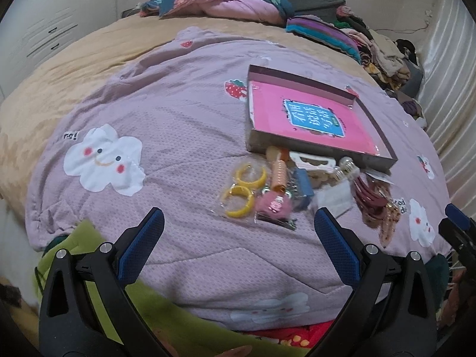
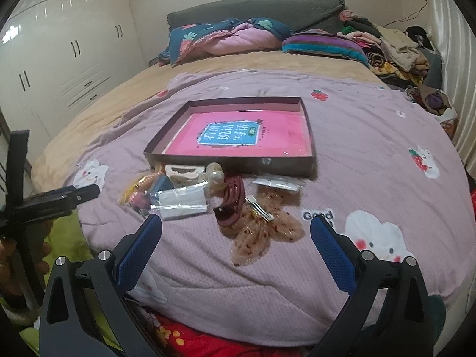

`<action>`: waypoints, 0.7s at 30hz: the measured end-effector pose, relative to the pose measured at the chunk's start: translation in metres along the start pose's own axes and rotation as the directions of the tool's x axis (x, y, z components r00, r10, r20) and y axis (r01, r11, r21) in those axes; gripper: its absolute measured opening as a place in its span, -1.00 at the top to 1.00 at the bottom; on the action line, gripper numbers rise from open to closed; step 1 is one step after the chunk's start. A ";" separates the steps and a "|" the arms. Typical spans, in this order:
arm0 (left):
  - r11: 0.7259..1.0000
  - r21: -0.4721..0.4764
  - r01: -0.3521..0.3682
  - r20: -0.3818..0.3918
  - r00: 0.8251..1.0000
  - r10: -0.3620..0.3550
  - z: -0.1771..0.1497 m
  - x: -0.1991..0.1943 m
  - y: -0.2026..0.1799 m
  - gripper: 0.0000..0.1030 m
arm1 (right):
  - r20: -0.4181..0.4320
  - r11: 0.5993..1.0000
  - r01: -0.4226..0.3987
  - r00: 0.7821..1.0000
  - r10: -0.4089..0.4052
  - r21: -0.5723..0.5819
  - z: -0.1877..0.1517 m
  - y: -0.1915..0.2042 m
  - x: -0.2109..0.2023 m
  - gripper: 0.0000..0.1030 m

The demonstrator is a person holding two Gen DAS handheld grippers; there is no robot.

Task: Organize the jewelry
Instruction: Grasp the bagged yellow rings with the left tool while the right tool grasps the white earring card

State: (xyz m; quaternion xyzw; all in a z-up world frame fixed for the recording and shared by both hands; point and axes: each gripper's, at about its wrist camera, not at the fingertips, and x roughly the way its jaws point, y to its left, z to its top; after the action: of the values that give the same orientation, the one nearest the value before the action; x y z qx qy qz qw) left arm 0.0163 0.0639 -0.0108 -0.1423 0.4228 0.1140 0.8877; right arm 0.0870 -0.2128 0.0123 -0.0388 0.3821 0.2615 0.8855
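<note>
pile: jewelry on the bed quilt, touching tray near wall
left claw: spread, empty, pile ahead-right
right claw: spread, empty, pile dead ahead, nearer

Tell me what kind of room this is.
Most likely a home bedroom. The jewelry pile and tray lie on a bed's lilac quilt, with a dark headboard and white wardrobe doors behind.
</note>
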 end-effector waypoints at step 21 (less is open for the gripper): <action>0.998 0.022 0.053 -0.179 0.983 -0.048 0.019 0.089 0.024 -0.58 | -0.044 0.998 0.061 0.997 -0.059 0.035 0.021 -0.040 0.045 -0.92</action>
State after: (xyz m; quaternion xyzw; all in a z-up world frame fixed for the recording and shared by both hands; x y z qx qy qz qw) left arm 0.0774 0.1001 -0.0725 -0.1510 0.4982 0.0726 0.8507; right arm 0.1462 -0.2217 -0.0097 -0.0397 0.4044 0.2268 0.8851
